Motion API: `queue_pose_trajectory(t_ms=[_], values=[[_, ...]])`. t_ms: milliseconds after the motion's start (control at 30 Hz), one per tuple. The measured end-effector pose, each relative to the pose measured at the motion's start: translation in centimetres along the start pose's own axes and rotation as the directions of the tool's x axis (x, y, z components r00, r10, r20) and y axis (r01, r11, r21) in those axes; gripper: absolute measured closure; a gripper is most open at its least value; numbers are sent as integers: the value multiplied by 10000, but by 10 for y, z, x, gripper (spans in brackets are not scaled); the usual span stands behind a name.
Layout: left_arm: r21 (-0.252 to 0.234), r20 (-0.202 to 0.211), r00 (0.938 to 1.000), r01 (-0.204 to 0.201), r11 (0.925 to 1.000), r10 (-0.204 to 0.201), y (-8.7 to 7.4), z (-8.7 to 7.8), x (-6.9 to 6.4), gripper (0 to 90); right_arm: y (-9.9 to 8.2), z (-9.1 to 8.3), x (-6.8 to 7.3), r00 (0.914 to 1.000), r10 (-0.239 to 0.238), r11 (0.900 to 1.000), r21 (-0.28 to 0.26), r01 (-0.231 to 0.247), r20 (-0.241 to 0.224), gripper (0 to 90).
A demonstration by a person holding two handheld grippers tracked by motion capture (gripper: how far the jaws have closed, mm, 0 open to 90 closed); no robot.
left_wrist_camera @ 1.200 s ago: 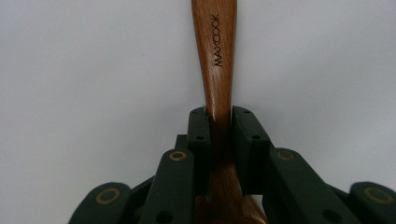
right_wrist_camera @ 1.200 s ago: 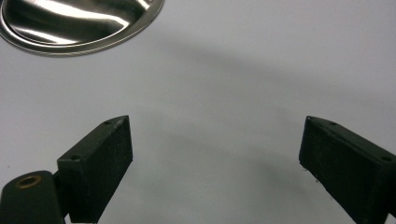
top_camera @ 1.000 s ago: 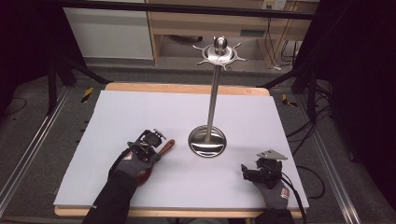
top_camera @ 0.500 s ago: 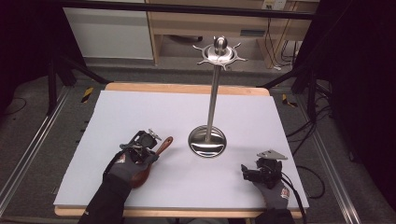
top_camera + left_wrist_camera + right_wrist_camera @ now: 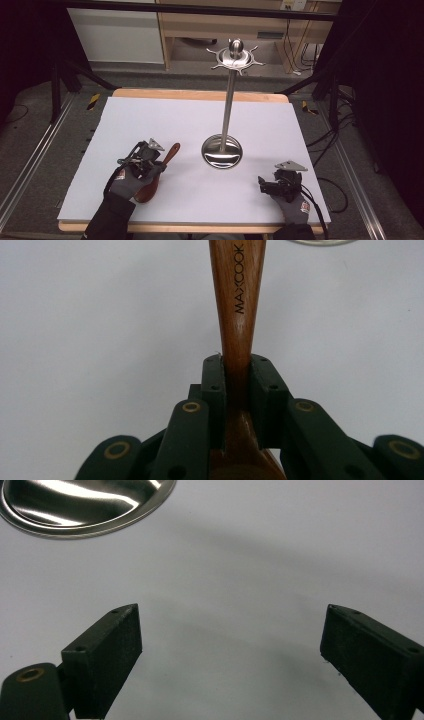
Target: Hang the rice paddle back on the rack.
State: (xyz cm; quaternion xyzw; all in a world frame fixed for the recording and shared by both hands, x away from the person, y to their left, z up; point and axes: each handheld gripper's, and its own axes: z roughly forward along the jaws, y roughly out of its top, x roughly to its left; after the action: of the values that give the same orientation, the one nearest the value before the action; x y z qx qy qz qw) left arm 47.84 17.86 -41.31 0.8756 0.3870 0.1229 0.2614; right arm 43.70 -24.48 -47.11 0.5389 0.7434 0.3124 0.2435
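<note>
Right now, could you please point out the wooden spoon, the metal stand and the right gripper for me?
wooden spoon (image 5: pixel 239 315), left gripper view, on its handle.
metal stand (image 5: pixel 221 150), high view, on its round base.
right gripper (image 5: pixel 230 667), right gripper view, midway between its open jaws.

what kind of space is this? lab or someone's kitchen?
Most likely a lab or data-collection bench, not a kitchen. The white-topped table sits among black curtains, with floor rails and loose cables beside it. On it are just a metal utensil stand and a wooden spoon.
</note>
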Motion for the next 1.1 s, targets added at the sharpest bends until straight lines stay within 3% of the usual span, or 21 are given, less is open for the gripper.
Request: queue_pose_trajectory(t_ms=[333, 600, 733, 767, 867, 933, 1100], values=[[-720, -5, 9998, 174, 9973, -175, -10, -13, 0, 778, 0, 0, 0, 10000, 28, 10000, 5, -28, 5, 100], [-1537, -119, 9998, 120, 9880, -140, -17, -31, -2, 779, 0, 1, 1, 10000, -18, 10000, 20, 18, -1, 100], [-1948, -183, 9997, 146, 9807, -185, -19, -40, -4, 779, 0, 1, 1, 10000, -12, 10000, 20, 12, 13, 99], [-2214, -200, 9997, 70, 9751, -118, -20, -45, -5, 779, 0, 0, 0, 10000, -15, 10000, 12, 15, 6, 100], [-2349, -154, 9998, 42, 9720, -81, -20, -49, -6, 779, 0, 0, 0, 10000, -16, 10000, 14, 16, 10, 100], [-2722, -225, 9996, 115, 9622, -183, -19, -55, -7, 779, 0, 0, 0, 10000, -6, 10000, 16, 6, 9, 100], [-3025, 54, 9998, 214, 9529, -208, -16, -63, -5, 779, 0, 0, 0, 10000, -24, 10000, 12, 24, 28, 99]])
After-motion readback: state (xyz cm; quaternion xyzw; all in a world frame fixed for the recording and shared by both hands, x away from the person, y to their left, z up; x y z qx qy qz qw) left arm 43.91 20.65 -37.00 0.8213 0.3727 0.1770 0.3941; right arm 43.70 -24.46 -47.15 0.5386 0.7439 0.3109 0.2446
